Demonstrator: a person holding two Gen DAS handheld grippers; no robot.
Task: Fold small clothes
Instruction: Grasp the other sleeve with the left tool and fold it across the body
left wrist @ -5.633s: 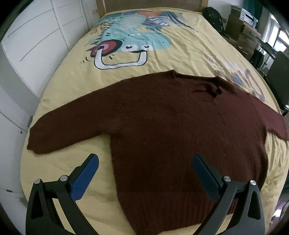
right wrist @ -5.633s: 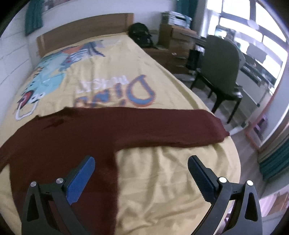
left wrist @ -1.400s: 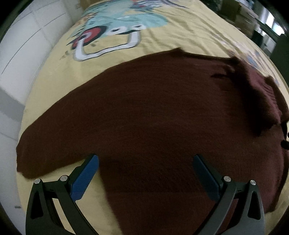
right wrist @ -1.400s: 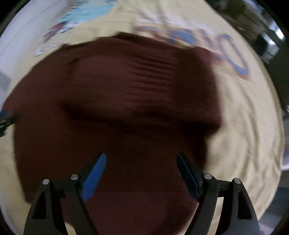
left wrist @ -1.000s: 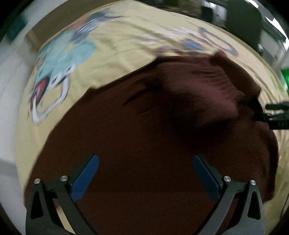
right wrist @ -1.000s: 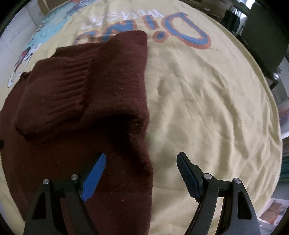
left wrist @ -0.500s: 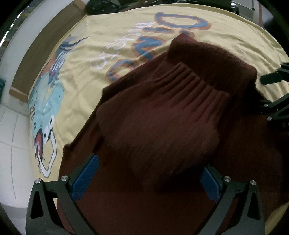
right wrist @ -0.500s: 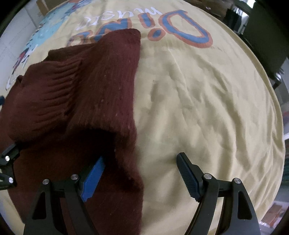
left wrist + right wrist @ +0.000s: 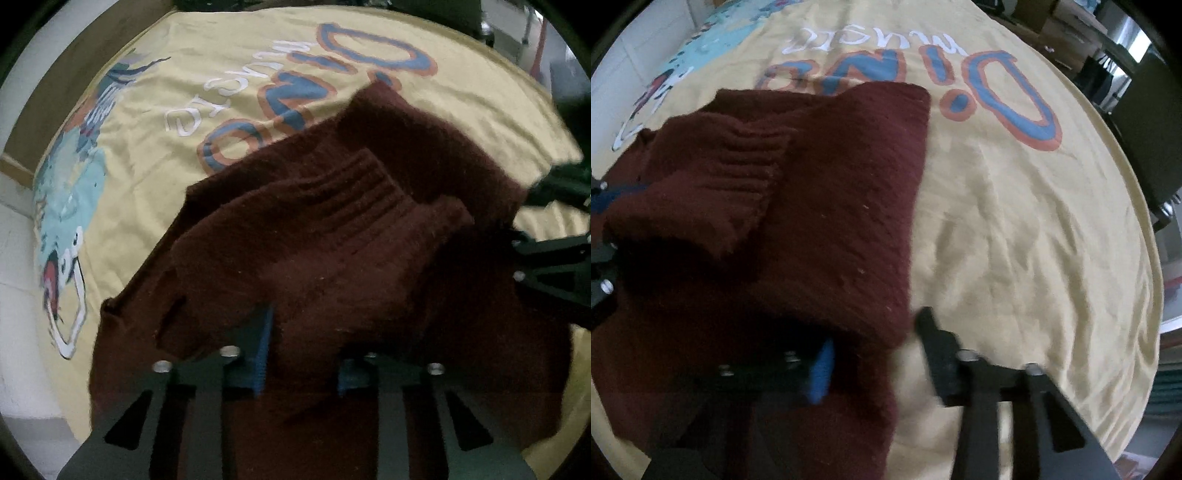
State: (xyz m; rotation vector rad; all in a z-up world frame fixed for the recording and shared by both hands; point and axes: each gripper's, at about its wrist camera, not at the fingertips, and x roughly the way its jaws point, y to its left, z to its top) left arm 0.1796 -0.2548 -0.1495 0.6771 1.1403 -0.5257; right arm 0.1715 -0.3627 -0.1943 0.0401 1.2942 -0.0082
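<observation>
A dark maroon knit sweater (image 9: 332,236) lies on the yellow bedspread (image 9: 236,51), its right sleeve folded back over the body with the ribbed cuff (image 9: 354,184) on top. My left gripper (image 9: 301,354) is shut on a fold of the sweater under that sleeve. In the right wrist view the sweater (image 9: 827,192) fills the left half. My right gripper (image 9: 875,347) is closing on the sweater's folded right edge, the jaws a narrow gap apart with cloth between them. The right gripper also shows at the right edge of the left wrist view (image 9: 554,258).
The bedspread (image 9: 1034,221) carries a big blue and orange "DiNO" print (image 9: 997,96) and a teal dinosaur (image 9: 70,192). A wooden headboard (image 9: 62,74) lies beyond. A dark chair (image 9: 1145,122) and boxes stand off the bed's right side.
Both grippers have gone from wide open to closed on the sweater's folded right part. The left one has moved in under the sleeve and the right one onto the folded edge.
</observation>
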